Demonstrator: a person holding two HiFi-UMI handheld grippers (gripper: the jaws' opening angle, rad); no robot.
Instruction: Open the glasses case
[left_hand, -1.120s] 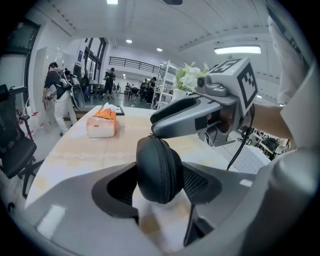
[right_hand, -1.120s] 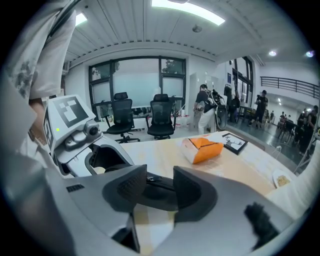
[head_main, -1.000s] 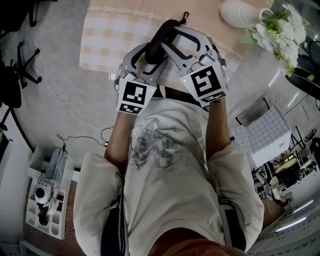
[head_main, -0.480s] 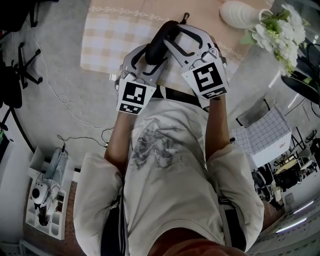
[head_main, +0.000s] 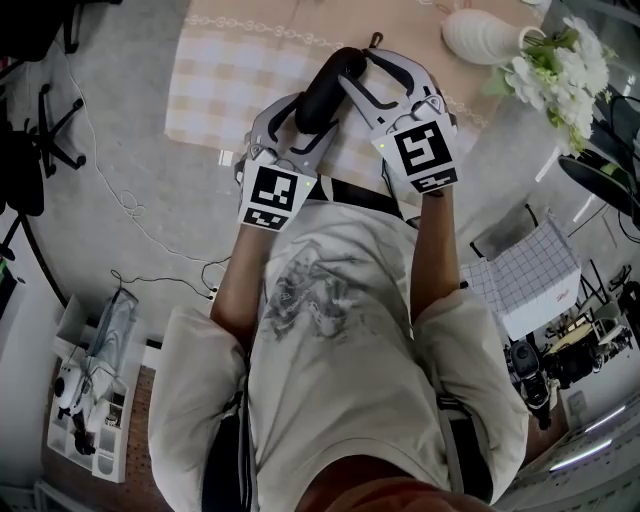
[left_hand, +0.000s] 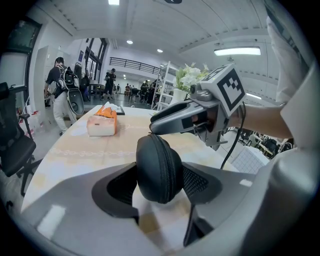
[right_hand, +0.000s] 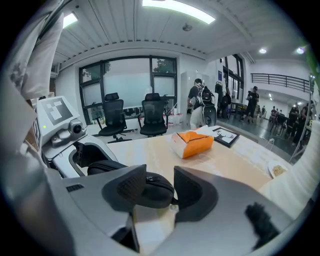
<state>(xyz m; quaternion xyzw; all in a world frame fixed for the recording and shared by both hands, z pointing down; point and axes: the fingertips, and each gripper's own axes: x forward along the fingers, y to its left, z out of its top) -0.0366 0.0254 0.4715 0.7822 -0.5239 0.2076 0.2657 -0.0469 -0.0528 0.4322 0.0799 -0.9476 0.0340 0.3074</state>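
Finding: the task stands at the seizing of the zip, and the glasses case (head_main: 325, 90) is not yet opened. My left claw (left_hand: 160, 172) has its jaws spread wide and closed on the case. One pad presses each broad face, and the zip seam runs upright between them, fully shut. The case is a black, rounded hard shell. It is held over the checked cloth (head_main: 210, 70) at the near edge of the desk (right_hand: 225, 155), with its long axis pointing toward the far edge. It appears to be off the surface, though I cannot confirm the gap. My right claw (right_hand: 160, 185) is presented at the far end of the case. Its jaws stand partly apart and grip nothing, and the zip pull (right_hand: 150, 179) sits in the gap between them. In my judgement, the next move calls for the right jaws to close squarely on that small pull. It should then be drawn round the seam while the left claw keeps the shell from twisting. The pull is small and the shell is smooth and curved, so a poorly centred pinch would likely slip off.

Count:
- One glasses case.
- Two claws.
- One checked cloth.
- One orange and white tissue box (right_hand: 192, 142), toward the middle of the desk.
- One dark picture frame (right_hand: 225, 135), just beyond the tissue box.
- One white vase (head_main: 480, 35), carrying one bunch of white flowers (head_main: 555, 70), at the far right part of the desk.
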